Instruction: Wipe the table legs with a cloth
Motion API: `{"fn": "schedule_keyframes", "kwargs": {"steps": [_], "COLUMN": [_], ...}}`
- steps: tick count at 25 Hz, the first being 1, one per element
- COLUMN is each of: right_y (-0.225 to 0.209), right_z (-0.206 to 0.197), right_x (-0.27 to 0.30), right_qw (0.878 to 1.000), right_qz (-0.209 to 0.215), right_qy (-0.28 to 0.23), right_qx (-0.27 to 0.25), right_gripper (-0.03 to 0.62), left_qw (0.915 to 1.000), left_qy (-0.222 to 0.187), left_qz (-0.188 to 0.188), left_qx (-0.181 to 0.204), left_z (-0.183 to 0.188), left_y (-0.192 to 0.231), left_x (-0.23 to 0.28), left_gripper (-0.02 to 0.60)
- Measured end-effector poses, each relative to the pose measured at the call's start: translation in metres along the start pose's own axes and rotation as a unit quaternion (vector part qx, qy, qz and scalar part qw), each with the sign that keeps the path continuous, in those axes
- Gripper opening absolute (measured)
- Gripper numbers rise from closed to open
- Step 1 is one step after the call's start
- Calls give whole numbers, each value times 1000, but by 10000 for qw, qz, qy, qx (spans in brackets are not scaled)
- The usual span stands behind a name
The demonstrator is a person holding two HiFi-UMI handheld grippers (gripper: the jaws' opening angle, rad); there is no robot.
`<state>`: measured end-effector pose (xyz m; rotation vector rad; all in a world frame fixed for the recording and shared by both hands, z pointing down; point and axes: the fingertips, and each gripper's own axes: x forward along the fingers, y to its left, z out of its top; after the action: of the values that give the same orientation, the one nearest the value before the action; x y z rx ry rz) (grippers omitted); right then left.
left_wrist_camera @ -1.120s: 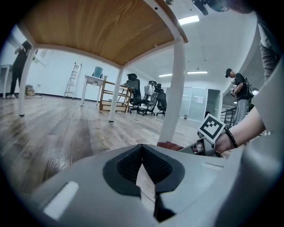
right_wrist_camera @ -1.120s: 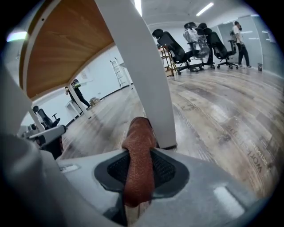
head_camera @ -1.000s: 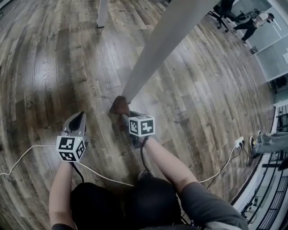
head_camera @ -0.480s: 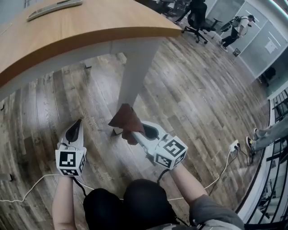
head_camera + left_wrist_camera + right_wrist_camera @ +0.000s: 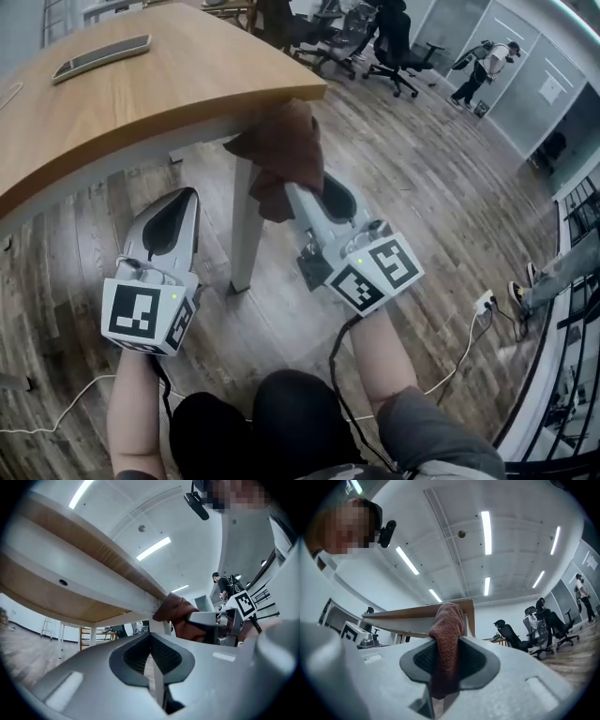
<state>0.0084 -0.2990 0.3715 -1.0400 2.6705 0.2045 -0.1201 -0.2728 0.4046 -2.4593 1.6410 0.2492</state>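
where the cloth is: the brown cloth (image 5: 281,155) hangs bunched from the right gripper (image 5: 298,192), raised to the corner of the wooden table top (image 5: 141,94), at the head of the white table leg (image 5: 246,220); it appears to rest against the frame there; contact with the leg itself cannot be confirmed
right gripper: jaws clamped on a fold of the cloth; in the right gripper view the fabric fills the gap and stands proud above the pads
left gripper (image 5: 186,197): jaws together with nothing between them; it hovers to the left of the leg, apart from it, tips toward the underside of the top
step in hand: judged to be the start of a pass from the top of the leg
method: lay the loose bunch against the leg face, not the jaw tips; press lightly; draw down in one line toward the floor (image 5: 394,187); then turn the wrist to bring the cloth round to each face in turn
grip: keep the clamp firm; only a narrow fold is held, and drag along the leg may pull it free
hazard: a white cable (image 5: 466,342) lies on the floor to the person's right, well apart from the leg; keep the body off it when crouching lower
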Motion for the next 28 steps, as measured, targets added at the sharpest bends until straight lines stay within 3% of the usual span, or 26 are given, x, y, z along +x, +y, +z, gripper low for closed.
{"fn": "schedule_keyframes", "kwargs": {"steps": [5,12,15,24,28], "right_y": [-5,-3,-2,-9,-10], "right_z": [-34,-138,-189,-341,-402], "right_x": [0,-32,-51,-110,-136], "right_qw": [9993,9915,9840,9446,9199], "right_qz": [-101,-227,-321,-656,-727], "right_qy": [338,1213,1658,3102,3753], "right_qx": [73,410,571,850,881], "right_gripper": [91,91,91,91,91], "left_qw": [9996,9949,9921,9833,9790], "left_qy": [184,942,1244,1739,1973], "left_qz": [2,-147,-115,140,226], "left_qx": [215,327,108,-511,-466], "left_z": [-26,-138,-178,-269,-312], "left_y": [-9,-15,-19,-28,-26], "left_x": [-1,-30,-42,-72,-88], "left_gripper": [18,18,18,20,20]}}
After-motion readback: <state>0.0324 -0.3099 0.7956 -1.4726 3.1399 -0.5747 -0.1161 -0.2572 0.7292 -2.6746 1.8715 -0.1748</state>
